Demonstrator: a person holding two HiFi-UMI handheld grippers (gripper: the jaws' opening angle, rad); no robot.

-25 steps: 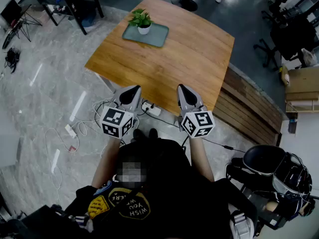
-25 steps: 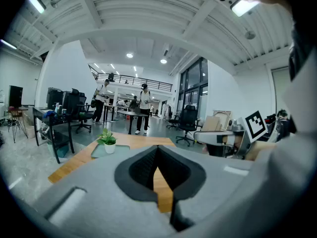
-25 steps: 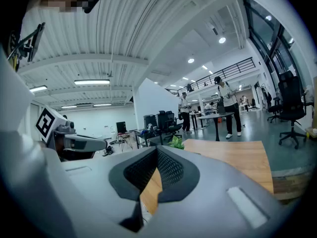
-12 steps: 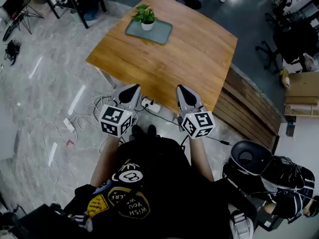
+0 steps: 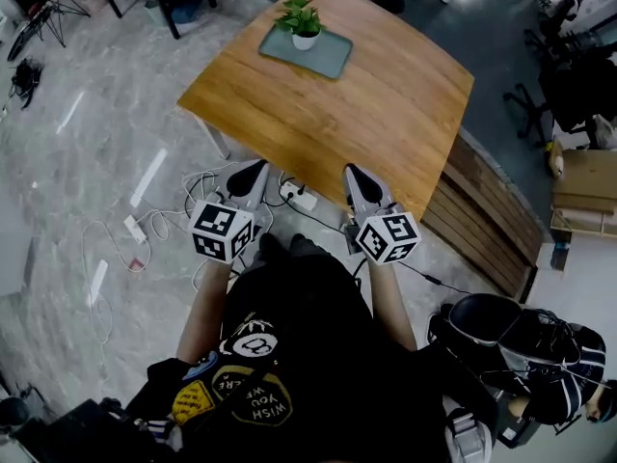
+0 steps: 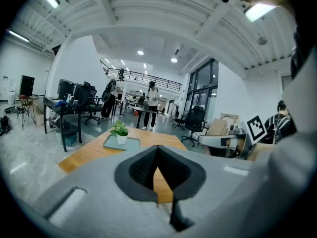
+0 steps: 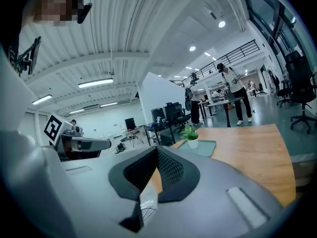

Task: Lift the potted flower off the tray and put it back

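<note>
While both grippers hang short of the bench, no step of the lift has begun.

Head view: left gripper (image 5: 253,172) and right gripper (image 5: 355,174), jaws pressed together, empty, at the near edge of the wooden bench (image 5: 366,114). Potted flower (image 5: 303,19) upright on the grey-green tray (image 5: 328,58) at the far corner, well apart from both. Power strip (image 5: 299,198) and cables on the floor below: a likely snag or trip on the approach.

Left gripper view: jaws together, nothing between. Risk: arriving unspread, they would knock the pot over.

Right gripper view: jaws together, flower ahead. Risk: a nudge slides the tray towards the bench edge; a pinch on leaves instead of pot tears them.
</note>
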